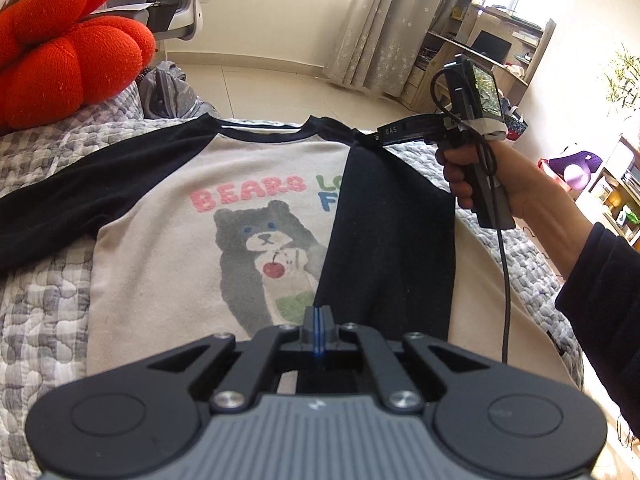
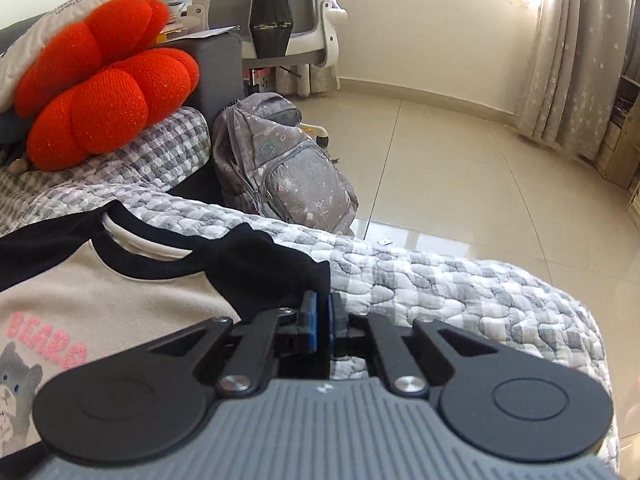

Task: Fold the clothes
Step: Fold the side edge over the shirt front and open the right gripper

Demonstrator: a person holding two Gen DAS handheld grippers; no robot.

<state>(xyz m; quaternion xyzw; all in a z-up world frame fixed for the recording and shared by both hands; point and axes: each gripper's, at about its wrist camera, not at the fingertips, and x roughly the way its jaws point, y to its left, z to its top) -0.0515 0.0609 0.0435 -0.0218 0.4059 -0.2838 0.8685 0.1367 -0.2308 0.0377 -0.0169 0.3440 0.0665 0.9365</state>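
A cream shirt [image 1: 160, 260] with black sleeves and a bear print lies face up on the quilted bed cover [image 1: 40, 320]. One black sleeve [image 1: 392, 240] is folded down over its front; the other sleeve [image 1: 60, 200] stretches out to the left. My left gripper [image 1: 319, 316] is shut at the lower end of the folded sleeve, apparently pinching the fabric there. My right gripper [image 1: 372, 138], held by a person's hand [image 1: 520, 188], is shut on the black shoulder beside the collar. The right wrist view shows the right gripper [image 2: 322, 312] with black cloth between its blue pads.
A red knitted cushion [image 1: 68, 52] sits at the head of the bed, far left. A grey backpack [image 2: 288, 160] leans against the bed's far edge, with a white office chair [image 2: 288, 12] behind it. Tiled floor [image 2: 480, 160] and curtains [image 2: 580, 60] lie beyond.
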